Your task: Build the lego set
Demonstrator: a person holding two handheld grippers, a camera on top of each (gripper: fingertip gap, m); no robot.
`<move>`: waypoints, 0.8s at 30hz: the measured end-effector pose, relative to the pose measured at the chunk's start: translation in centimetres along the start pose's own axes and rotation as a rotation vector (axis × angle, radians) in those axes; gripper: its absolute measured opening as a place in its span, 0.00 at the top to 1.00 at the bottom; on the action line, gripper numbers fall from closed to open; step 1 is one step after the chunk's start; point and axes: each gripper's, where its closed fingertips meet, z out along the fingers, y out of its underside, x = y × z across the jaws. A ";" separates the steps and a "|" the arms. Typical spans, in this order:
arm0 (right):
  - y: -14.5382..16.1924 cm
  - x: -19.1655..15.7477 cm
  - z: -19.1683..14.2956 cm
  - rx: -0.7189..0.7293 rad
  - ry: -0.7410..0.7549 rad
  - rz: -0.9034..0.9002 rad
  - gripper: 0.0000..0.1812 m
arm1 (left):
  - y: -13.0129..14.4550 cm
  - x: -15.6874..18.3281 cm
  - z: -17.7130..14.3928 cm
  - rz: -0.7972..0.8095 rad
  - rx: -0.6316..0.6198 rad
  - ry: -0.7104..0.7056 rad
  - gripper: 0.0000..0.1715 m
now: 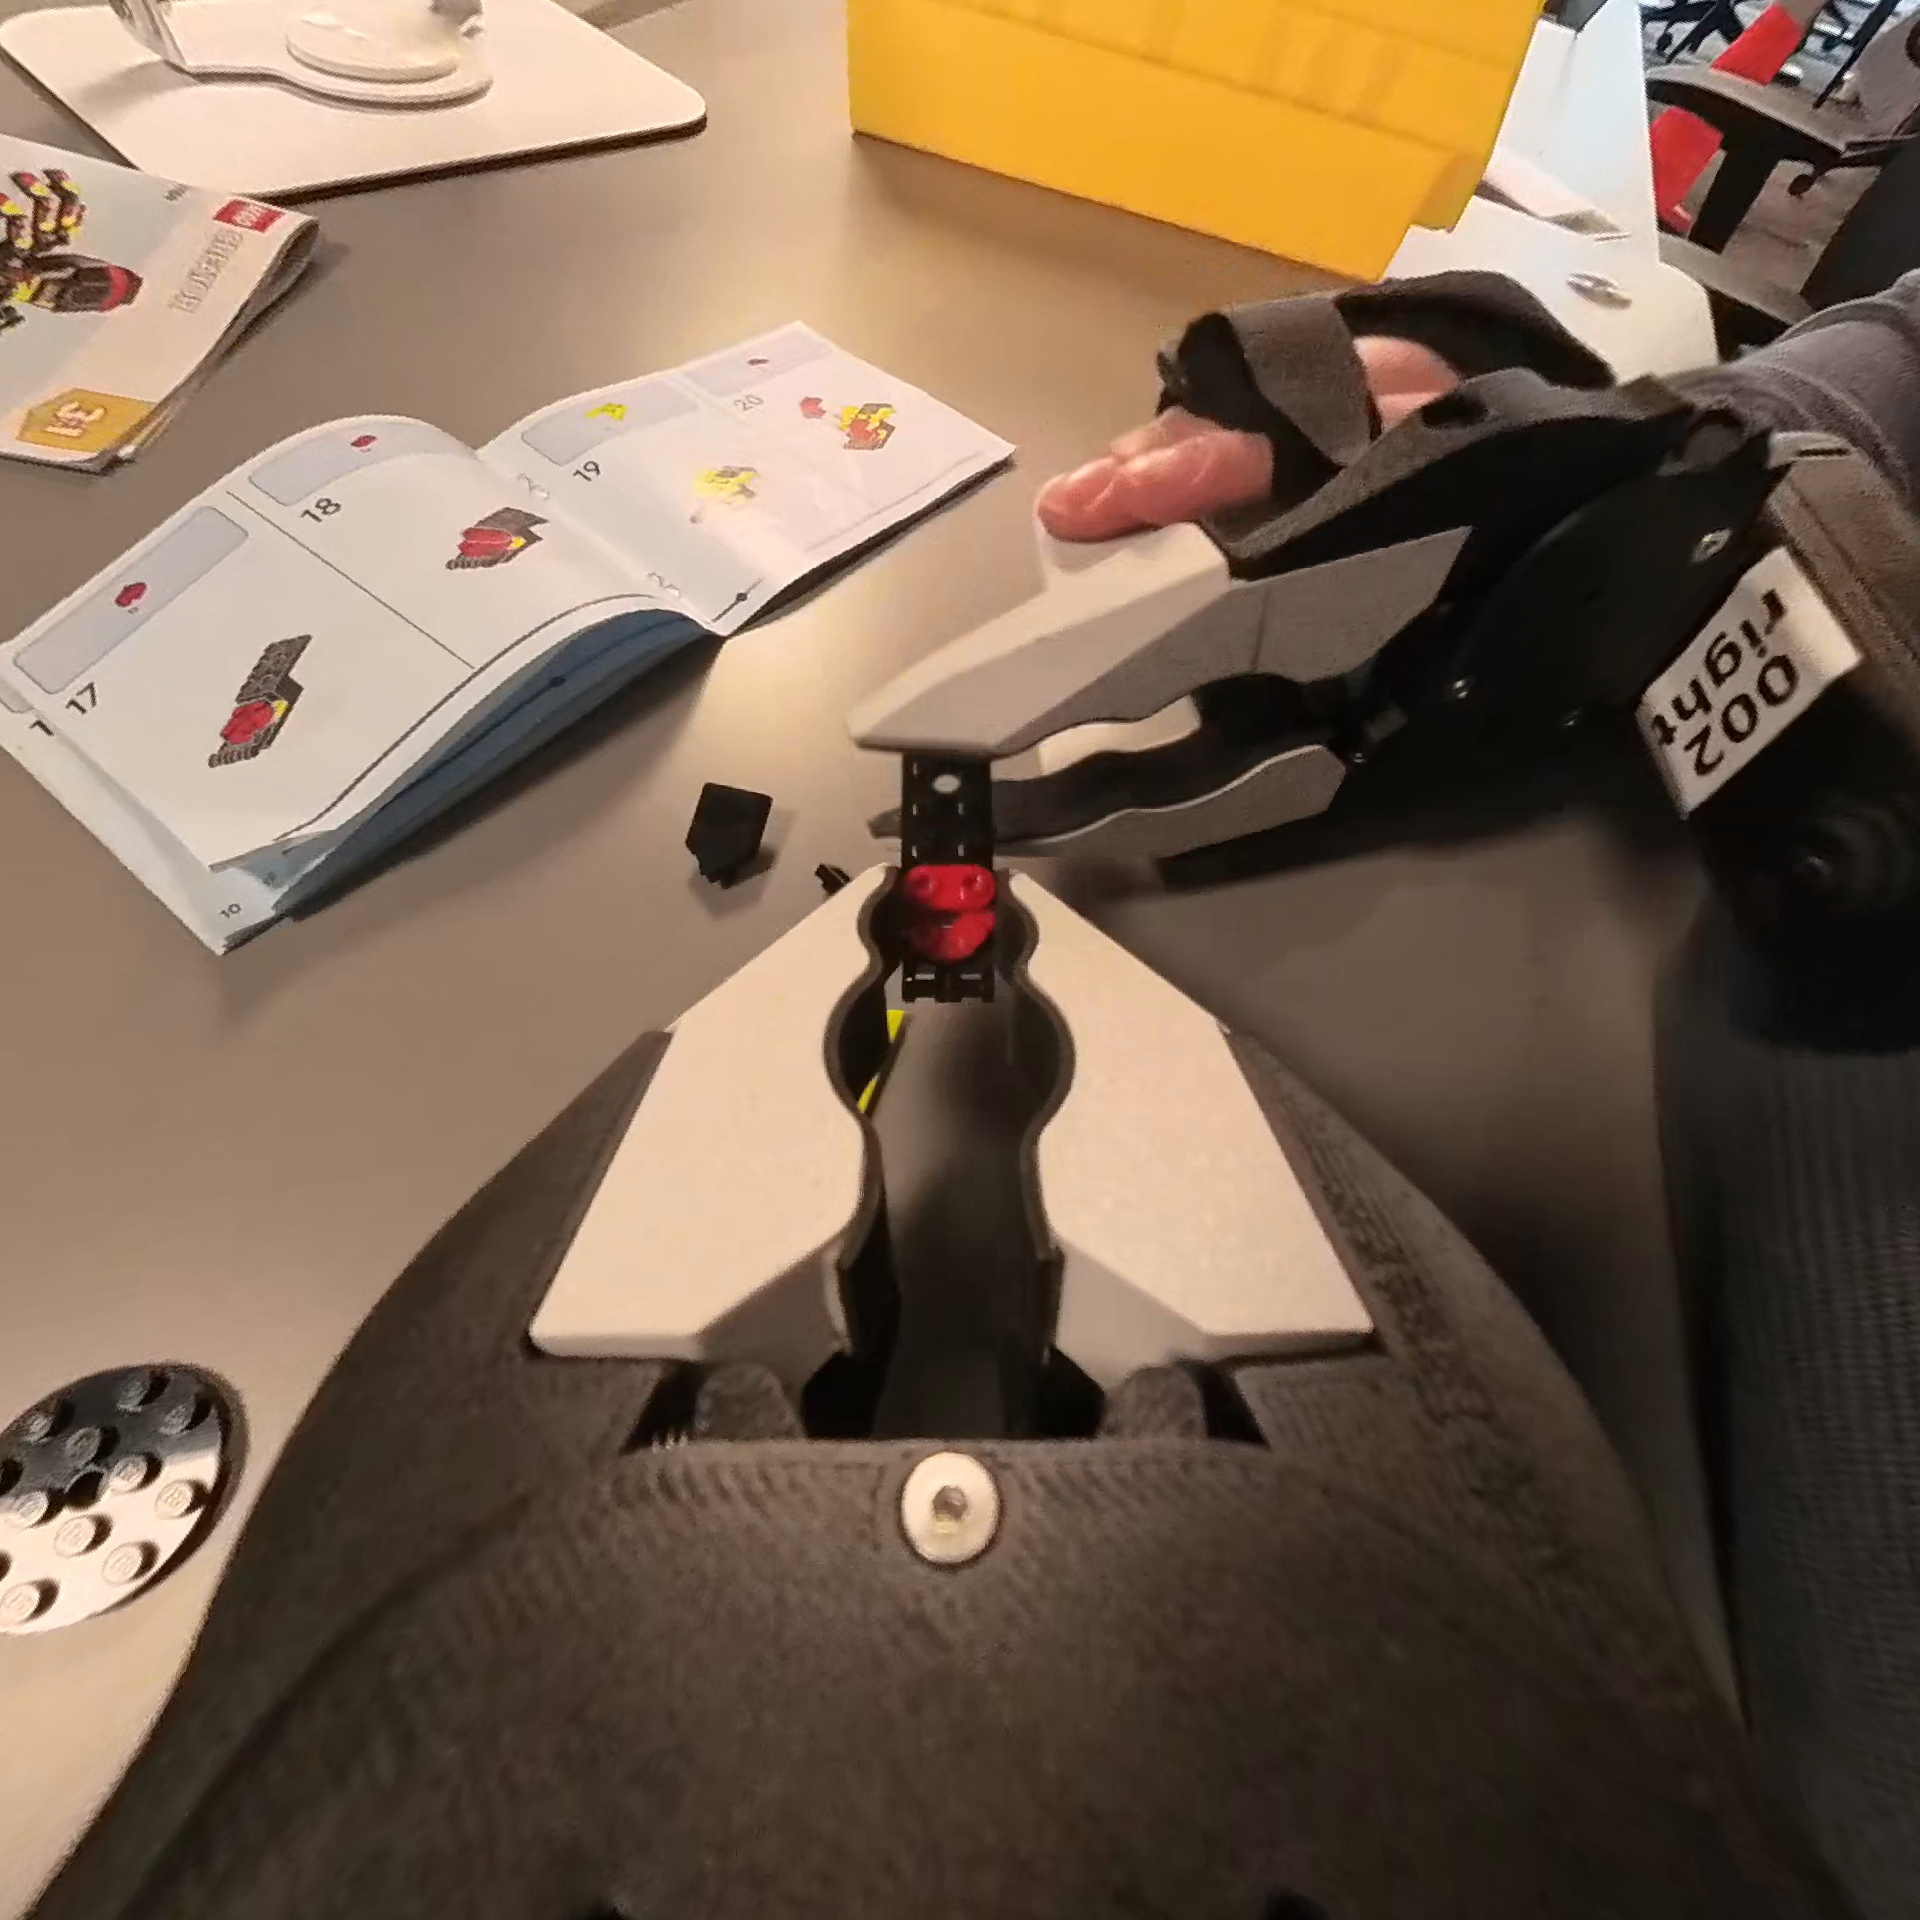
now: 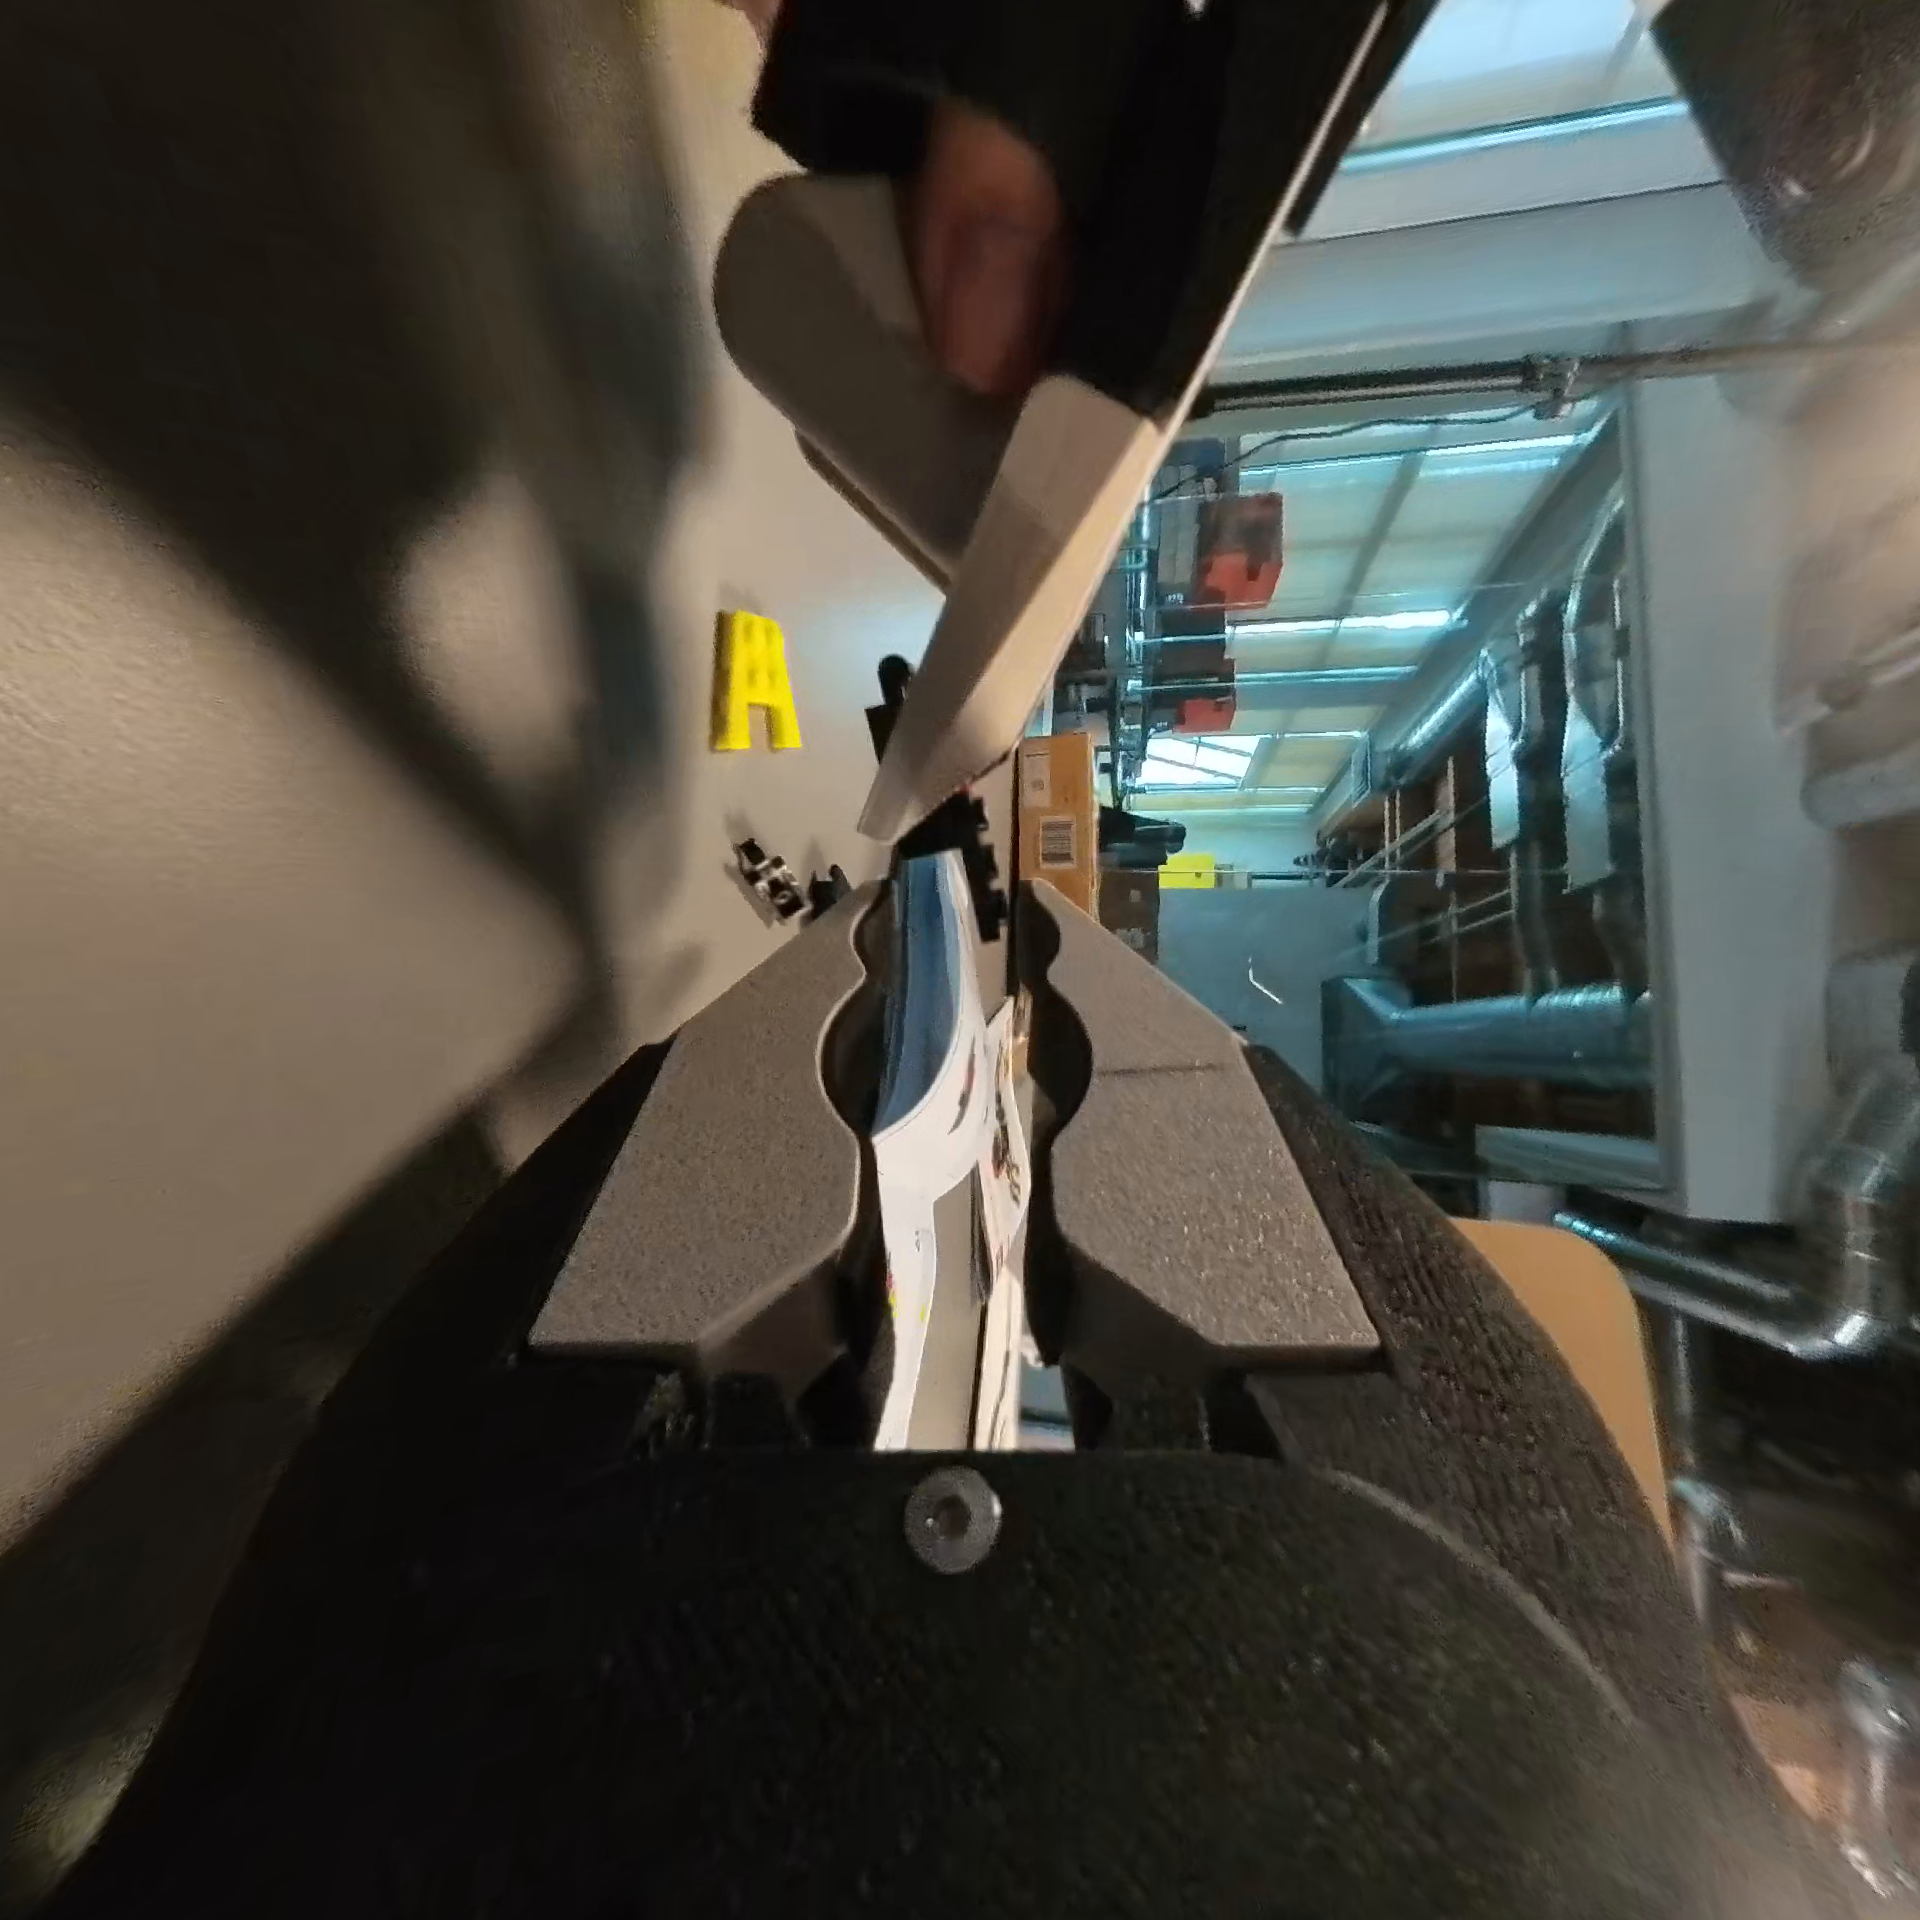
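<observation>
My left gripper (image 1: 948, 904) is shut on a small lego assembly, a red brick (image 1: 943, 914) on a black plate (image 1: 943, 795), and holds it above the table. My right gripper (image 1: 935, 795) reaches in from the right, with a thumb on its upper finger. Its jaws are closed on the far end of the black plate. In the right wrist view my right gripper (image 2: 961, 899) has the black part (image 2: 987, 883) at its tips. One left finger (image 2: 987, 623) slants in from above.
An open instruction booklet (image 1: 416, 623) lies left, a second booklet (image 1: 135, 312) behind it. Loose black pieces (image 1: 727, 831) lie near my fingertips. A round black studded plate (image 1: 94, 1486) sits front left. A yellow box (image 1: 1195, 104) stands behind. A yellow wedge plate (image 2: 753, 681) lies on the table.
</observation>
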 end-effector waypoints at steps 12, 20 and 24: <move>0.1 -0.3 0.4 -0.012 0.017 -0.068 0.96 | 0.3 0.7 0.4 -0.051 -0.027 0.052 0.91; 0.0 -0.2 0.4 -0.017 0.020 -0.072 0.98 | 0.2 0.8 0.4 -0.055 -0.020 0.053 0.91; 0.2 0.1 0.4 -0.026 0.027 -0.071 0.98 | 0.2 0.7 0.3 -0.057 -0.016 0.053 0.91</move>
